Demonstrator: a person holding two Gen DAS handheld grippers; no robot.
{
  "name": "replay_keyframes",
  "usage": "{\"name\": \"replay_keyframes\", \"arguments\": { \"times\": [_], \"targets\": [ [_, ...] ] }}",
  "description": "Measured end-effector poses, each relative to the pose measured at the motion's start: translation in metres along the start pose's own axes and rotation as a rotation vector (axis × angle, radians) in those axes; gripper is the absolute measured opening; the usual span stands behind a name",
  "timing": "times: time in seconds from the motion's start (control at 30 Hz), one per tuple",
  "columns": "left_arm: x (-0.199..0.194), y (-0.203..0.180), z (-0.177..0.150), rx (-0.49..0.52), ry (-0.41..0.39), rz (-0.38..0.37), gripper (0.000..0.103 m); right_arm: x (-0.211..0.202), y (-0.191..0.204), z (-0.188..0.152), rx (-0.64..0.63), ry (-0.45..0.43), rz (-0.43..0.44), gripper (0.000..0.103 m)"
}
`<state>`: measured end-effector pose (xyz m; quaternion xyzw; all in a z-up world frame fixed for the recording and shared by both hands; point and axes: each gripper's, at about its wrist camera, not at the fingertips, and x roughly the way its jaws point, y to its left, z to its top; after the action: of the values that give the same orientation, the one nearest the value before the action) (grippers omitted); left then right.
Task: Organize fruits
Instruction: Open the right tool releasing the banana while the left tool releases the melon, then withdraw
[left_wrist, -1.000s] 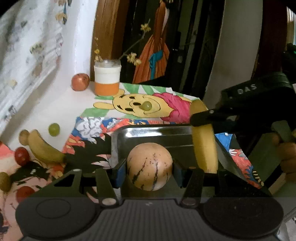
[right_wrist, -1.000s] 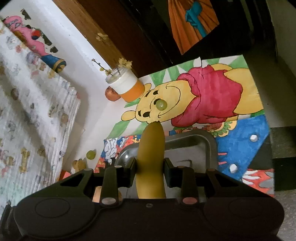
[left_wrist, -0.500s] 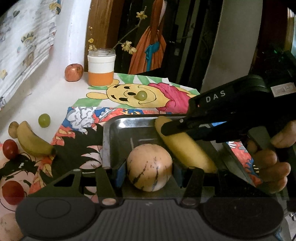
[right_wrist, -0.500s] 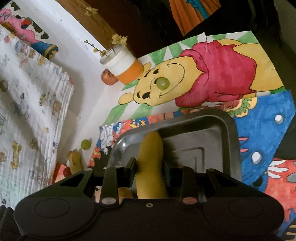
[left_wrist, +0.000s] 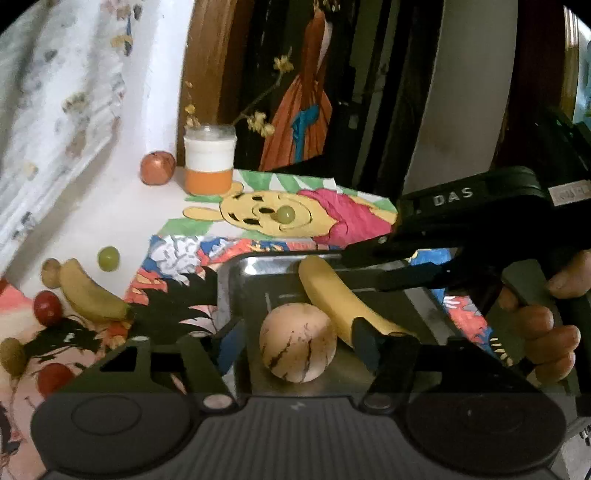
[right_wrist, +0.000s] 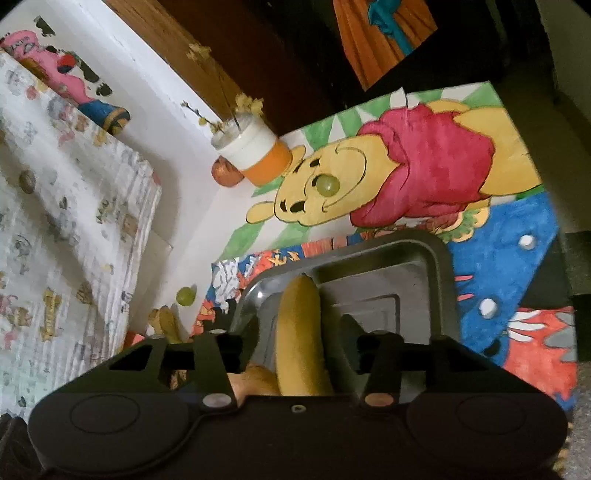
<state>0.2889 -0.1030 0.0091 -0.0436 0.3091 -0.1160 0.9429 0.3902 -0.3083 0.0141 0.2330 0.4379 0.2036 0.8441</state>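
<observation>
Both jaws opening | left gripper (left_wrist: 295, 341) off melon (left_wrist: 297, 342) | right gripper (right_wrist: 300, 350) off banana (right_wrist: 300, 332), melon's 2 o'clock | tray (left_wrist: 236, 280) loaded, loose fruit next.

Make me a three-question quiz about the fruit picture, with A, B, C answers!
1. Where is the green grape lying?
A. on the painted bear's face
B. in the tray
C. in the jar

2. How many fruits lie in the metal tray?
A. none
B. two
C. five

3. The left tongs around the striped round fruit are:
A. squeezing it
B. opening, with gaps beside it
C. lifting it high

Answers: 1 A, it sits on the bear's nose. 2 B, the banana and the striped round fruit. 3 B, space shows on both sides of it.
</observation>
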Motion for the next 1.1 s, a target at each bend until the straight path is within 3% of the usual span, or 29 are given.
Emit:
{"name": "replay_keyframes", "arguments": {
  "times": [0.1,0.27,0.57,0.77,1.1],
  "targets": [
    [-0.02,-0.001,0.002,-0.005,-0.031,0.008,0.079,-0.02,0.008,-0.001,-0.008,-0.03,0.001,0.066],
    [-0.063,0.004,0.006,-0.056,-0.106,0.02,0.102,-0.059,0.028,-0.008,-0.034,-0.074,0.013,0.083],
    [-0.139,0.015,0.004,-0.14,-0.189,0.052,0.103,-0.124,0.069,-0.046,-0.13,-0.108,0.02,0.1],
    [-0.174,0.023,-0.013,-0.125,-0.15,0.069,0.103,-0.158,0.09,-0.091,-0.235,-0.115,0.004,0.102],
    [-0.208,0.038,-0.063,-0.111,-0.07,0.074,0.103,-0.17,0.09,-0.17,-0.301,0.017,-0.01,0.102]
  ]
}}
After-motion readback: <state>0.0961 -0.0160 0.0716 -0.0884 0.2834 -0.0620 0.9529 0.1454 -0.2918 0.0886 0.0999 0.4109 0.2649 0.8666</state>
